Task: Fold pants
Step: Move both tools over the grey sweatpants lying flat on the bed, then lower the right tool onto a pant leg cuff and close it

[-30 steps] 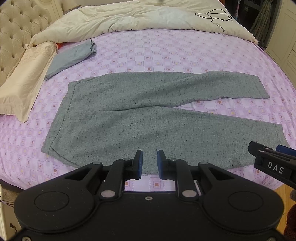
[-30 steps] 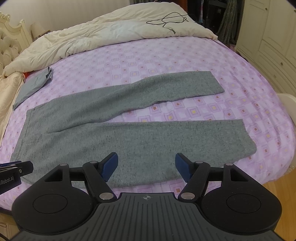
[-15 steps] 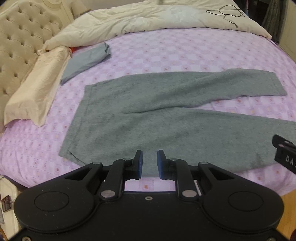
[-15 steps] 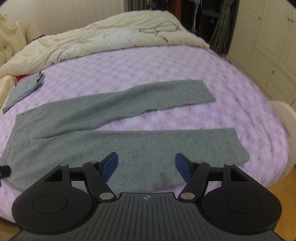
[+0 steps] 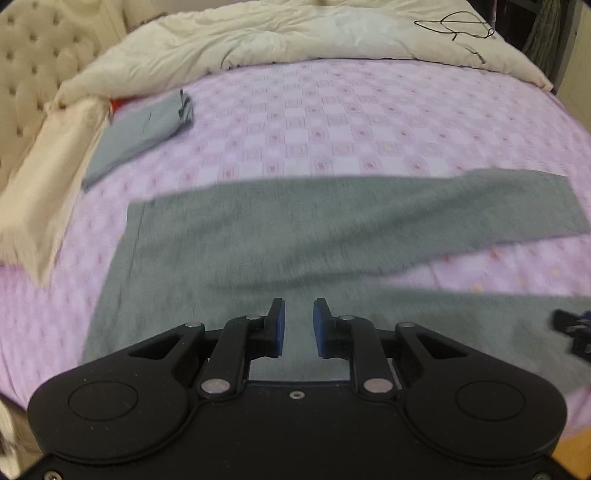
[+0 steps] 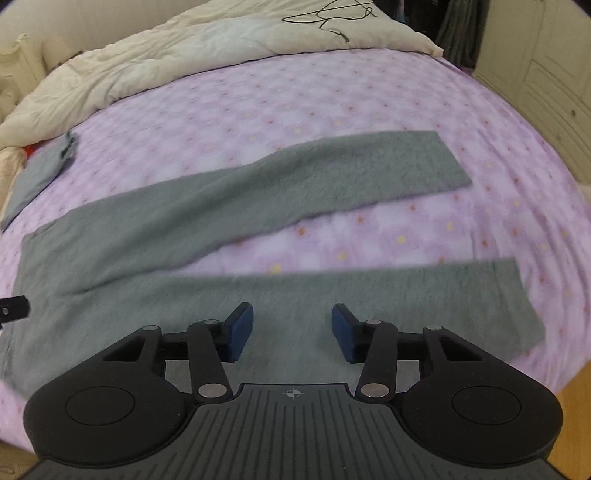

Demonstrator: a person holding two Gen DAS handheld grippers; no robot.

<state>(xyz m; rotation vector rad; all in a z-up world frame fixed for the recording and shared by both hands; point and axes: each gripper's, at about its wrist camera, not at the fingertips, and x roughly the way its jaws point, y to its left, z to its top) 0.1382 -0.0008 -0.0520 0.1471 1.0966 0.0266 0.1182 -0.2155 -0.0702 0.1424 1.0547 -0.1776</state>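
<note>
while both tools hang over the near leg of the grey pants [image 6: 207, 229], you're in the approach, with no fold made yet. your left gripper [image 5: 297, 325] stands at a narrow gap with nothing between its pads, over the seat end. your right gripper [image 6: 291, 332] has just been closing and now stands half wide, empty, over the near leg toward the cuff. the pants lie flat on the purple bedsheet [image 6: 332, 96], waist to your left, legs spread in a v with sheet showing between them. the next move, as i judge it, calls for pinching the near leg's edge at both points and carrying it over onto the far leg. beyond lie a folded grey cloth [image 5: 140, 136] and the cream duvet [image 5: 295, 33].
</note>
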